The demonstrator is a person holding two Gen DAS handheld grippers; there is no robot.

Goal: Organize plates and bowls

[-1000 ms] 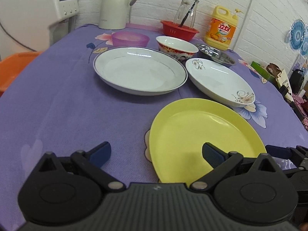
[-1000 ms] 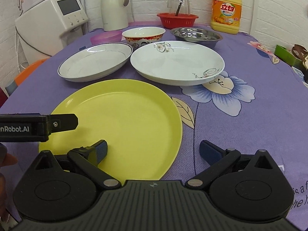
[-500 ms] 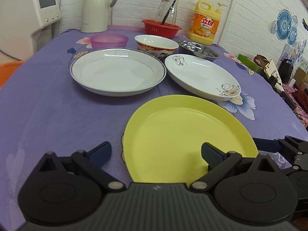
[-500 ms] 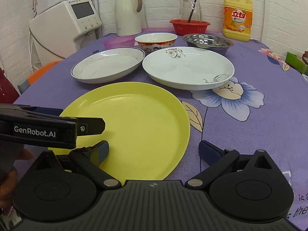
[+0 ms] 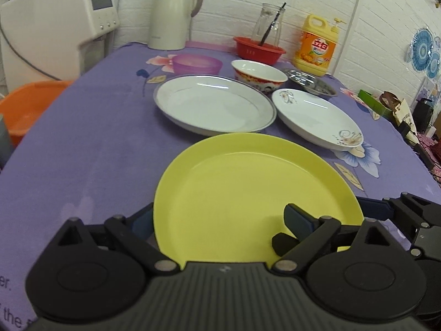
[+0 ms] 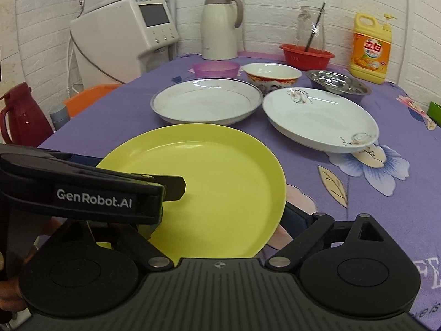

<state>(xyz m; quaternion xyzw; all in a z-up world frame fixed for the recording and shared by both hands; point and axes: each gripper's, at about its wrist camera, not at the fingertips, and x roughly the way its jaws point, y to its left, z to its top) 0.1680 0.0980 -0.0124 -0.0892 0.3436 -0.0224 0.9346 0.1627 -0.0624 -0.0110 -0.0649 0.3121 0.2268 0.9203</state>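
Plates and bowls sit apart on the purple tablecloth [image 5: 82, 151], so no stacking shows yet. The yellow plate [image 5: 248, 193] lies nearest, with its near rim between the fingers of both grippers. The left gripper [image 5: 220, 220] has one finger under the plate's left edge and one over the plate, and its jaws are closing, but the pads do not seem to press yet. The right gripper [image 6: 217, 215] straddles the plate's right side; its jaws look wide, and its left finger is hidden behind the other tool, so I cannot tell if it grips. Behind the yellow plate is the blue-rimmed white plate [image 5: 215, 104], and just beside it the flowered white plate [image 5: 317, 115]. Further back stand the pink bowl [image 5: 197, 64], the red-patterned bowl [image 5: 259, 75] and the steel bowl [image 5: 311, 82]. I think the job is only starting: the plates need piling together, and the bowls too.
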